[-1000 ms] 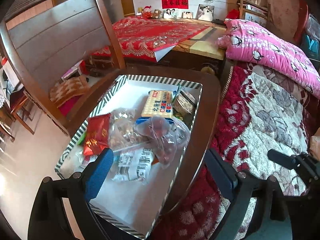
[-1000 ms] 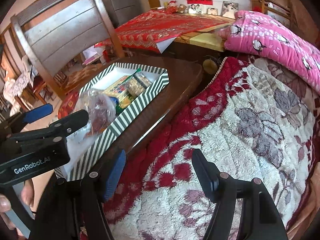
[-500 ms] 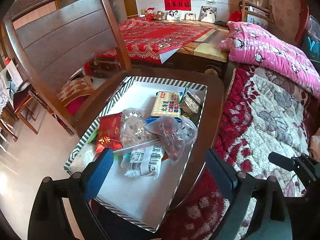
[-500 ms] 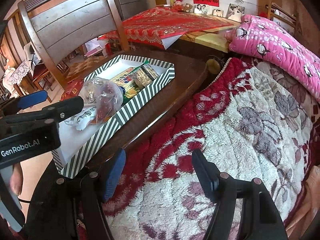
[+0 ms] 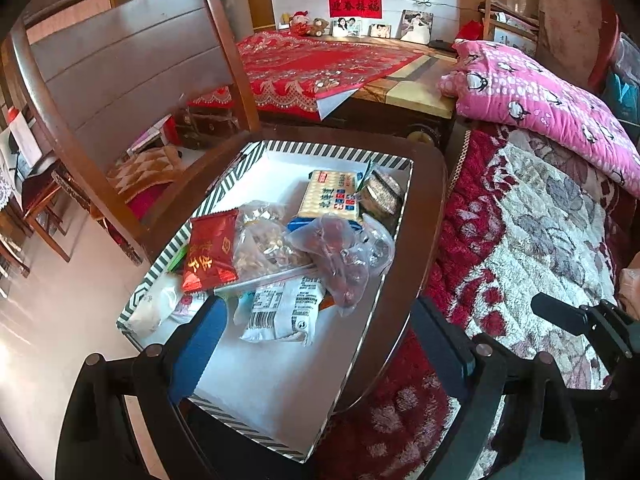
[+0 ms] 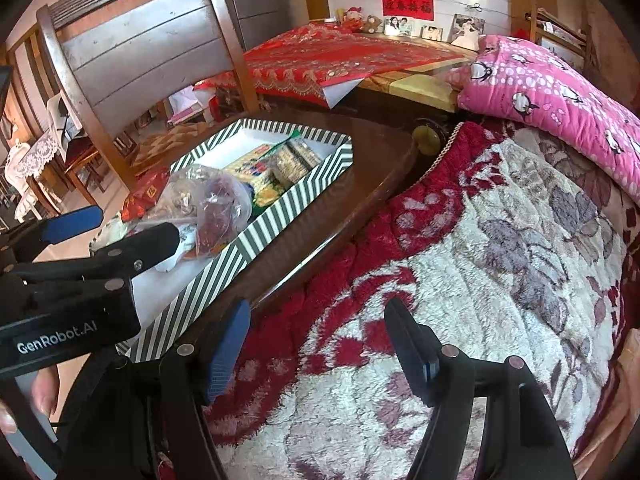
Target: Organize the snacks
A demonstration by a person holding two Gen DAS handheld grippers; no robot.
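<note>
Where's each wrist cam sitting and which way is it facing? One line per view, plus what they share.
Left wrist: on the left gripper, angled down over the green-and-white striped snack box on the dark wooden table; its own open fingers show, and the right gripper's tip at right.
Right wrist: on the right gripper, angled down over the red-and-cream floral blanket; its open fingers, the left gripper and a hand at left.
Shared: box, table, blanket, pink penguin quilt.

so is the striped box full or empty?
Partly full: striped box holds snack packets at its far end, near end bare.
</note>
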